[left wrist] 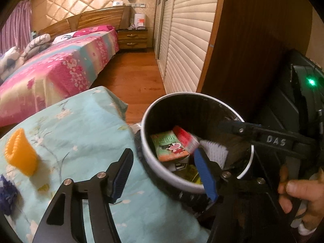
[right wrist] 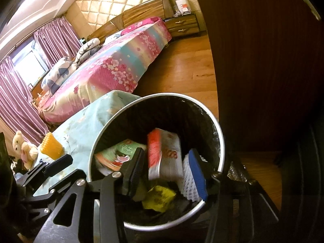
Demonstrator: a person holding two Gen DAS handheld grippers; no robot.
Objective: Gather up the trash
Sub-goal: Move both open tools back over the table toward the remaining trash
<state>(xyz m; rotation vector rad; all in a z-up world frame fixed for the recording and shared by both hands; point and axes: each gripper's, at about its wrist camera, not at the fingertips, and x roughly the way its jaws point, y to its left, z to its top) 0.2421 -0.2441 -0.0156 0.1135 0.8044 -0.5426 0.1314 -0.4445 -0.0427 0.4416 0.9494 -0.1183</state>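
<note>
A round bin (left wrist: 182, 94) with a silver rim and a black liner stands beside a table under a pale blue floral cloth (left wrist: 81, 125). In it lie a green carton (left wrist: 170, 145), a red and white packet (left wrist: 185, 138), a white foam net (left wrist: 214, 151) and a yellow wrapper (left wrist: 192, 174). My left gripper (left wrist: 164, 174) is open and holds nothing, one finger over the cloth and one over the bin. My right gripper (right wrist: 168, 172) hangs open over the bin (right wrist: 162, 95). The blurred red and white packet (right wrist: 162, 154) shows loose between its fingers.
An orange ribbed sleeve (left wrist: 20, 151) and a dark blue fluffy thing (left wrist: 8, 194) lie on the cloth. A teddy bear (right wrist: 22, 147) sits at the far left. A pink floral bed (left wrist: 60, 66), wooden floor (left wrist: 131, 77) and a dark wardrobe (left wrist: 243, 50) surround the bin. A hand (left wrist: 299, 190) grips the right tool.
</note>
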